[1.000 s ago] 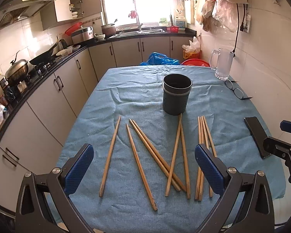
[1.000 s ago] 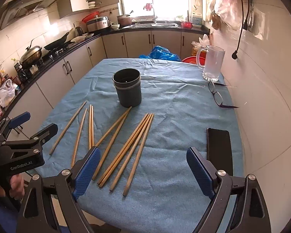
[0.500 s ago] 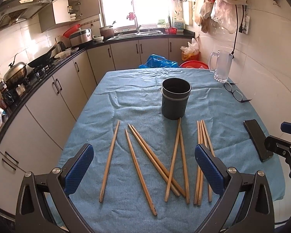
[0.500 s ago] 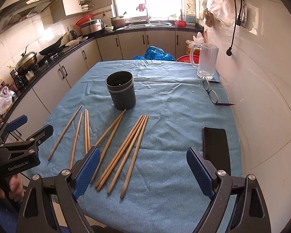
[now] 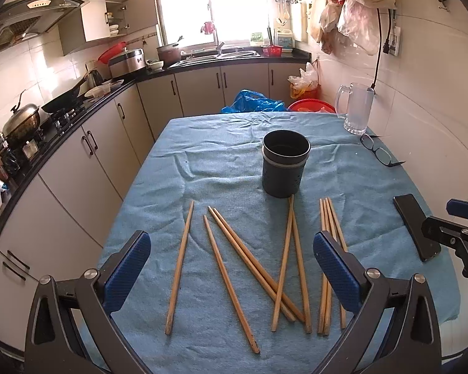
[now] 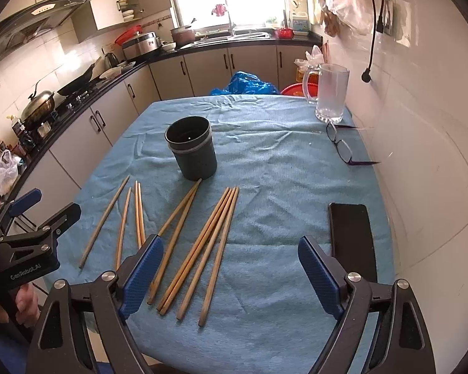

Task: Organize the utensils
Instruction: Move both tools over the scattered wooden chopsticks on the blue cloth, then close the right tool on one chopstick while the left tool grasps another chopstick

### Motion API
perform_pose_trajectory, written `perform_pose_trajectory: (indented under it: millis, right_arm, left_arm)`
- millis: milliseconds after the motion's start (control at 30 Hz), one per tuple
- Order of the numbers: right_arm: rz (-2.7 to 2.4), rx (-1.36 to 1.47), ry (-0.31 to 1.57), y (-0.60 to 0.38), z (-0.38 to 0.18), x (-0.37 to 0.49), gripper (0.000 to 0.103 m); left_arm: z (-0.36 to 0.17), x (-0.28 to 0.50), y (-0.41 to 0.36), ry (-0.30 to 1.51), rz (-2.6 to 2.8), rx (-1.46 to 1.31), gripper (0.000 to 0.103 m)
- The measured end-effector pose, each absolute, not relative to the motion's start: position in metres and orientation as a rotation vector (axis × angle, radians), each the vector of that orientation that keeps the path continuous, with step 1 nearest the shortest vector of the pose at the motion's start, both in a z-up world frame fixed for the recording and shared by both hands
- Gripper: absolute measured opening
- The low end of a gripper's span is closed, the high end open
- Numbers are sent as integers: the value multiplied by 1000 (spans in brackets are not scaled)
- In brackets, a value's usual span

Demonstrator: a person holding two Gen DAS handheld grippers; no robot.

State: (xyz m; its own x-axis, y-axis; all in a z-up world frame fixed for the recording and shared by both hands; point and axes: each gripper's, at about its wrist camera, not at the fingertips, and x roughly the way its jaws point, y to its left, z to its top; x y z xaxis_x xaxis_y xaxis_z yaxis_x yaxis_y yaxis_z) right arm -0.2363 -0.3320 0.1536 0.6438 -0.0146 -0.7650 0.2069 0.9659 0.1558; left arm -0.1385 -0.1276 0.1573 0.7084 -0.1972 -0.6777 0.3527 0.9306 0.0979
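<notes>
Several wooden chopsticks [image 5: 231, 282] [image 6: 199, 249] lie scattered on the blue cloth of the table [image 5: 221, 155] [image 6: 280, 162], in front of a dark cylindrical holder [image 5: 284, 163] [image 6: 192, 148] that stands upright and empty. My left gripper [image 5: 231, 258] hovers open above the near chopsticks, with nothing between its blue pads. My right gripper [image 6: 231, 265] is also open and empty, above the right-hand bundle. Each gripper shows at the edge of the other's view: the right gripper [image 5: 452, 224] and the left gripper [image 6: 31, 224].
A black phone [image 5: 416, 226] [image 6: 352, 237] lies near the table's right edge. Glasses [image 5: 377, 151] [image 6: 343, 148] and a glass mug [image 5: 355, 109] [image 6: 330, 93] sit at the far right by the tiled wall. Kitchen cabinets and a stove [image 5: 62, 115] run along the left.
Both grippers have drawn back and risen slightly, so the table appears a little farther off. Nothing on the table has moved; both stay open.
</notes>
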Motion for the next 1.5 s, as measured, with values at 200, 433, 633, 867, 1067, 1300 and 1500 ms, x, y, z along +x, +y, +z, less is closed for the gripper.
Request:
perform_pose_trajectory:
  millis: [200,433,633,867,1067,1300,1500]
  right_arm:
    - [-136,275,899,-332,146,-231,87]
    - [-153,310,957,-324,133,-228,85]
    - [-153,375,1023,-319,113,-223,70]
    - [-152,573,1098,-337,81,-200,46]
    - [-151,586,1152,-342,55,-158,32]
    - [-184,495,1232,-345,28,-117,18]
    - [-172,475,1272,-344,15,-102,16]
  left_arm:
    - [153,-131,-120,751,-317,216,103]
    - [139,-124,-109,806,-342,217,103]
    - [123,-112,-98,887,-372,218,103]
    - [112,-90,-88,971,-429,180,84]
    - [105,-79,-86,1019,-471,165,71]
    - [102,-74,-75,1031,-465,164,69]
    - [96,-64,-62,1052,-429,139,69]
